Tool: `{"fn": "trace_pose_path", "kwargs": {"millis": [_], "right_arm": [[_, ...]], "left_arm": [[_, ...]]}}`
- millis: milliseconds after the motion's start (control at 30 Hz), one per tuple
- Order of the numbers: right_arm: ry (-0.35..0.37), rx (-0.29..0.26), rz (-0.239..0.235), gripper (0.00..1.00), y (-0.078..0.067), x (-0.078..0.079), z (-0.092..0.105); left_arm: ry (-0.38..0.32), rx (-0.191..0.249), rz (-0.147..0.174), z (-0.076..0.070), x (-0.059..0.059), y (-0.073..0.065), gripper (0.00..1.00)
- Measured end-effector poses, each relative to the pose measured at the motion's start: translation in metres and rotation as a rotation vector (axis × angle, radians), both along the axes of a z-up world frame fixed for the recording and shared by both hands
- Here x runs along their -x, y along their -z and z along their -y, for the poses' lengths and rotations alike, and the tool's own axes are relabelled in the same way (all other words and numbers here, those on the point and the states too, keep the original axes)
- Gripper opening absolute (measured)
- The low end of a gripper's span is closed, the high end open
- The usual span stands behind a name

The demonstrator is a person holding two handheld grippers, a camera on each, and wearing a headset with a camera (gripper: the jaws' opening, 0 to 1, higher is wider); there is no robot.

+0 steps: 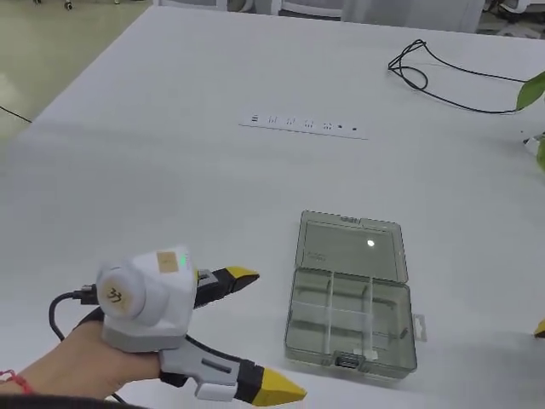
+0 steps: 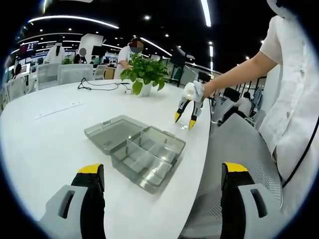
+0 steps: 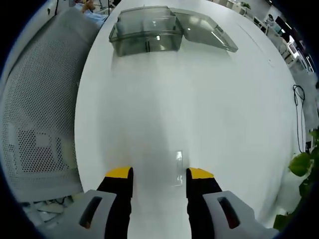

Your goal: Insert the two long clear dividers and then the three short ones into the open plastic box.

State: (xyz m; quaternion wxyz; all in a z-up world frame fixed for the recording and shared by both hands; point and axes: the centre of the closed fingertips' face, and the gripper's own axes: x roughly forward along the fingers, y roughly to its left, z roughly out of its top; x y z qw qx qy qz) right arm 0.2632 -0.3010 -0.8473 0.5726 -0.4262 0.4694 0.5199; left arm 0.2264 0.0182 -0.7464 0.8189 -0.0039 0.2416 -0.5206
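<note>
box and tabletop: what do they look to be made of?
Box: smoky translucent hard plastic, glossy. The table shows through its lid, and a light glints on the lid. Tabletop: white, smooth, satin finish, likely laminate or coated board. It gives soft, blurred reflections in the right gripper view. Its core cannot be told.

A broad white bench [image 1: 170, 170] spans the head view, with pale floor [image 1: 51, 34] at upper left. In the left gripper view, ceiling light strips [image 2: 75, 21] cross the top above a potted plant [image 2: 144, 74]. A grey mesh chair [image 3: 35, 99] lies left in the right gripper view.
</note>
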Motion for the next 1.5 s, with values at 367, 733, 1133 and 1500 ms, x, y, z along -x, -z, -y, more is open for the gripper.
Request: {"fn": "trace_pose_path", "kwargs": {"millis": [367,733,1133,1500], "right_arm": [[-0.007,0.001,0.008,0.42,0.0007,-0.0023,0.0004],[-0.014,0.010,0.009,0.36,0.0008,-0.0010,0.0006],[-0.016,0.013,0.012,0.33,0.0000,-0.0002,0.0008],[-0.018,0.016,0.032,0.33,-0.0011,-0.0002,0.0009]], "left_arm": [[-0.003,0.002,-0.003,-0.0019,-0.0004,0.0012,0.99],[-0.004,0.004,0.003,-0.0031,0.0000,0.0001,0.99],[-0.001,0.006,0.004,-0.0022,0.0029,-0.0011,0.98],[0.006,0.005,0.015,-0.0024,0.0046,-0.0056,0.97]]}}
